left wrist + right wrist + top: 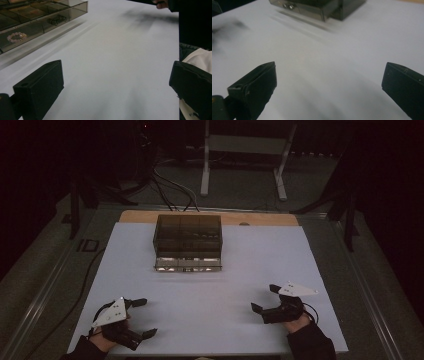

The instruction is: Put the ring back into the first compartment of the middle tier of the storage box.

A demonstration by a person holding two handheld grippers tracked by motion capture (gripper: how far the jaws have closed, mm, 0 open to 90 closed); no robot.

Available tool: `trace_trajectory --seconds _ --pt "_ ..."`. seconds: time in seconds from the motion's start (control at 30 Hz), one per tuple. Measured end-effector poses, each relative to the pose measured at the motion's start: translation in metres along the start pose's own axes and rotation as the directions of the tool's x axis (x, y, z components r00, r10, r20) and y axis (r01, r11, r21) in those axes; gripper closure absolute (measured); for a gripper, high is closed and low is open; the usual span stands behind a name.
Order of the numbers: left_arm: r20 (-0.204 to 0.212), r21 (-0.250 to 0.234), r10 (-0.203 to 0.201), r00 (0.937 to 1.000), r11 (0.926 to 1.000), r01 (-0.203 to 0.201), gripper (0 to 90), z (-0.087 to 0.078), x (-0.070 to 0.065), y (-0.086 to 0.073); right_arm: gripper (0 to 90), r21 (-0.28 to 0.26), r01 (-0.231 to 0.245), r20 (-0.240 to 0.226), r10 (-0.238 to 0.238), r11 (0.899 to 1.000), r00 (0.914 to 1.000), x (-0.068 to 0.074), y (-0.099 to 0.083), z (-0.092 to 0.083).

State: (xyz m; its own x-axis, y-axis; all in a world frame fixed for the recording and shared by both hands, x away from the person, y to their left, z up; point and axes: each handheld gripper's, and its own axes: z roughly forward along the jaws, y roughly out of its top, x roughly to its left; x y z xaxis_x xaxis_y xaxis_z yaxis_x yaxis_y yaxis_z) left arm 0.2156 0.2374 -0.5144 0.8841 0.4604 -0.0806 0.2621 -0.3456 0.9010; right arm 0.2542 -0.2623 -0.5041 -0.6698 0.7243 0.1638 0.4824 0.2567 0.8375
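At upper centre of the high view, one smoked compartment box (187, 241) sits on the white sheet (240, 265). Lower left, the left gripper (145, 317) rests jaws spread, empty. Lower right, the right gripper (265, 298) likewise. Bare sheet separates both from the box.

Dim room, dark surroundings; motion blur

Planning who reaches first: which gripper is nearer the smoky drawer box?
Right, though only slightly. The right gripper sits down-right of the drawer box; the left gripper sits down-left, closer to the table's near edge. Both are open and apart from it.
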Motion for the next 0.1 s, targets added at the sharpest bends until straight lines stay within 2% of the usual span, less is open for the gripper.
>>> trace_trajectory --seconds 0.1 --pt "0.000 0.000 0.000 1.0000 1.0000 0.000 0.9 0.0002 0.0000 0.0001 0.0 0.018 -0.012 0.018 0.012 1.000 0.9998 -0.0028 -0.0082 -0.0045"
